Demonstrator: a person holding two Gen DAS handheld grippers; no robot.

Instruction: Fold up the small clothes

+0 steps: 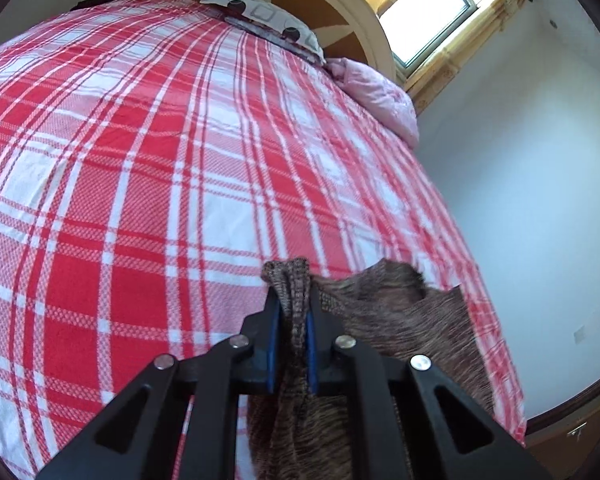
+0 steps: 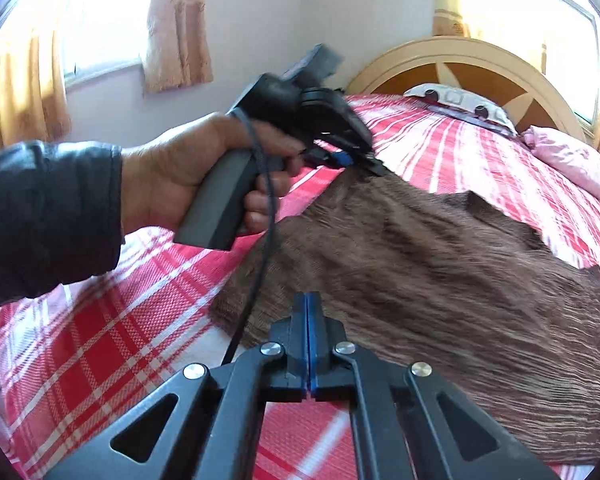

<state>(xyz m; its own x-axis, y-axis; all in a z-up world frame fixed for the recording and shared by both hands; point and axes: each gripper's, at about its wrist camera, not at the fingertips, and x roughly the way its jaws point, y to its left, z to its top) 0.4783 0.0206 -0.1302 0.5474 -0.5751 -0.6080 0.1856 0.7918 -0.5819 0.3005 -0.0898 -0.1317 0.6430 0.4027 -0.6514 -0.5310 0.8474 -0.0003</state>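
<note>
A brown knitted garment lies spread on the red and white checked bedsheet. My left gripper is shut on a bunched edge of the brown garment, which is lifted off the sheet. In the right wrist view a hand in a black sleeve holds that left gripper, clamped on the garment's far left corner. My right gripper is over the garment's near edge. Its blue pads are pressed together and no cloth shows between them.
A patterned pillow and a pink quilt lie by the round wooden headboard. The bed's right edge drops off beside a pale wall. Curtained windows are behind the bed.
</note>
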